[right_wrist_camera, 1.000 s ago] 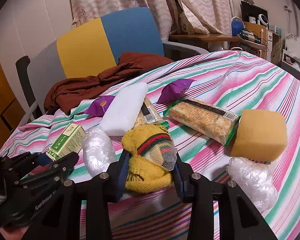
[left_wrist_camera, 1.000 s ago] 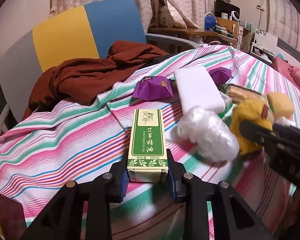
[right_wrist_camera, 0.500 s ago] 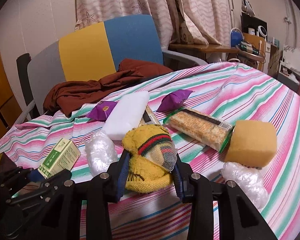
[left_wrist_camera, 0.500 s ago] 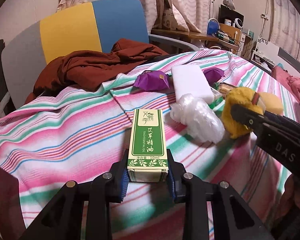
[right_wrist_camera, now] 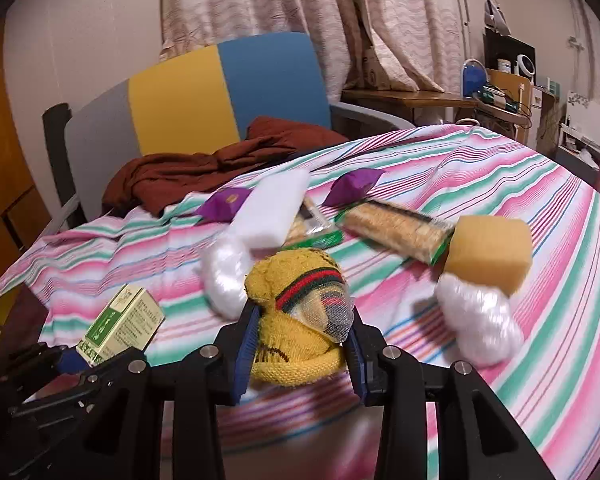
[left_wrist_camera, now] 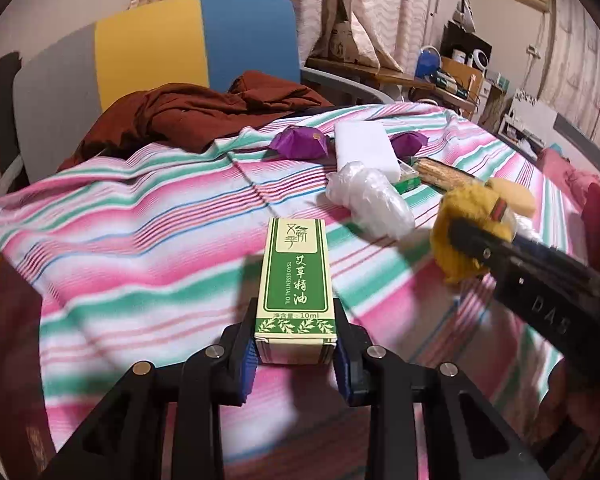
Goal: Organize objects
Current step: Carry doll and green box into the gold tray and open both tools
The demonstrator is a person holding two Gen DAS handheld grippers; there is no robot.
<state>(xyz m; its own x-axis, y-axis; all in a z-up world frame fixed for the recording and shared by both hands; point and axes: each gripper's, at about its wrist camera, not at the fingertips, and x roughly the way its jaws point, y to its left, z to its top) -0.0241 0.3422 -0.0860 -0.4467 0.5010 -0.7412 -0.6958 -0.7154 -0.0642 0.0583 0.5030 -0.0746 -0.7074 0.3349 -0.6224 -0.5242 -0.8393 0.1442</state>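
Striped cloth (right_wrist_camera: pixel 480 184), two purple packets (right_wrist_camera: pixel 354 186); left tool (left_wrist_camera: pixel 296 354) gripping green box (left_wrist_camera: pixel 296 280), right tool (right_wrist_camera: pixel 298 354) yellow sock (right_wrist_camera: pixel 296 320).

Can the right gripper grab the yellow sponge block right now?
Probably not yet. The right gripper is already shut on the yellow knitted sock, so its jaws are full. The sponge block lies uncovered on the striped cloth, beyond the sock, so the path itself looks free.

Green essential-oil box (left_wrist_camera: pixel 295 292) and yellow knitted sock (right_wrist_camera: pixel 296 320), both clamped.
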